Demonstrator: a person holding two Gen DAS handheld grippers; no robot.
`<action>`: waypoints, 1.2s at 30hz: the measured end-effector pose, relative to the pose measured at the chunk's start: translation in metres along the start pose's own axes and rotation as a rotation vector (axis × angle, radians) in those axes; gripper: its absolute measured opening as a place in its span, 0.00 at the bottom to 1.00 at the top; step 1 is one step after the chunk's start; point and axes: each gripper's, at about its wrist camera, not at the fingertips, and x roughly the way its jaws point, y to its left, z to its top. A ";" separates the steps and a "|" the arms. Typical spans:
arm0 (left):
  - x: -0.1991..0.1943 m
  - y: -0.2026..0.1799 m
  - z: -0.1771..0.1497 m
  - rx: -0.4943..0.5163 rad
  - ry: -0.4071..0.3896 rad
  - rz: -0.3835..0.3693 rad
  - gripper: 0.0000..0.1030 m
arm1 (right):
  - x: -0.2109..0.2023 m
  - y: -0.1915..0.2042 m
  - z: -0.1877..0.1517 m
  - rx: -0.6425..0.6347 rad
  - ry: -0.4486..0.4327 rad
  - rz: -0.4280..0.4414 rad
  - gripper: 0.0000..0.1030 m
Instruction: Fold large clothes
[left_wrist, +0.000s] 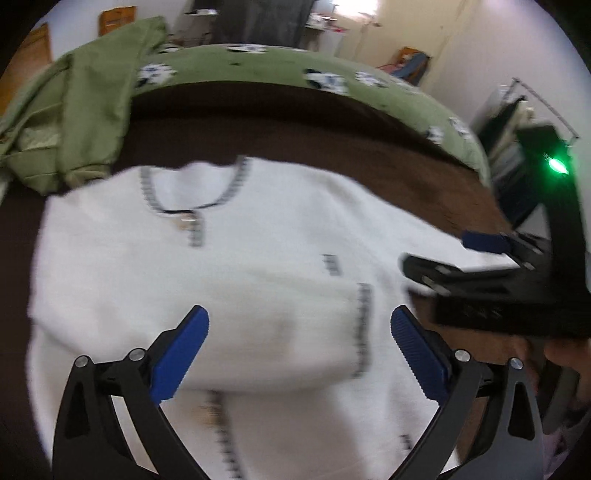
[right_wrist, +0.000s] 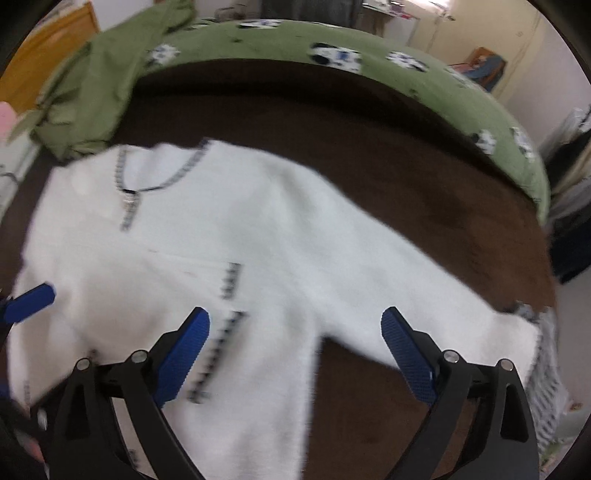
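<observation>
White sweater (left_wrist: 229, 258) lies face up on the brown blanket (left_wrist: 295, 122) of the bed, neckline (left_wrist: 192, 192) toward the far side, w/ a green quilt (left_wrist: 369, 96) beyond it and a bunched green cloth (left_wrist: 85, 110) just past the neckline's left. Landmark for all below = the neckline.

Step in hand, as I read it: sleeve folds. One sleeve (left_wrist: 288, 332) is already laid across the chest, nearer than the neckline, its striped cuff (left_wrist: 364, 328) ending right of the placket line. Left gripper (left_wrist: 299, 350) hovers over that sleeve, jaws spread wide, nothing pinched; cloth shows betw. the fingers but the pads don't press it. Looks like a release just made, tho that's a judgement.

Right gripper (right_wrist: 295, 354) also has jaws spread, empty. It hangs above the armpit area, nearer and right of the neckline. The other sleeve (right_wrist: 424, 295) is still stretched out flat, running away from the neckline to the right, its cuff (right_wrist: 532, 314) at the bed's edge.

Next move prob. calls for:
- right gripper to travel out along the flat sleeve, away from the neckline, to the cuff end
- drop low enough to pinch a single layer of the fuzzy knit, not the blanket under it
- carry it back across the chest, below the neckline, over the first sleeve
- left gripper to stay clear or pin the body so it doesn't drag

Both views are blurred, so fine fabric edges can't be told.
</observation>
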 end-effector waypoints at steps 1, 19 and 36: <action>-0.001 0.014 0.002 -0.014 0.005 0.038 0.94 | 0.003 0.006 -0.001 -0.003 0.006 0.014 0.80; 0.022 0.084 0.004 -0.158 0.102 0.137 0.94 | 0.019 0.007 -0.045 0.147 -0.004 -0.006 0.75; 0.146 -0.105 0.058 0.077 0.183 -0.023 0.94 | -0.016 -0.278 -0.124 0.380 -0.002 -0.378 0.85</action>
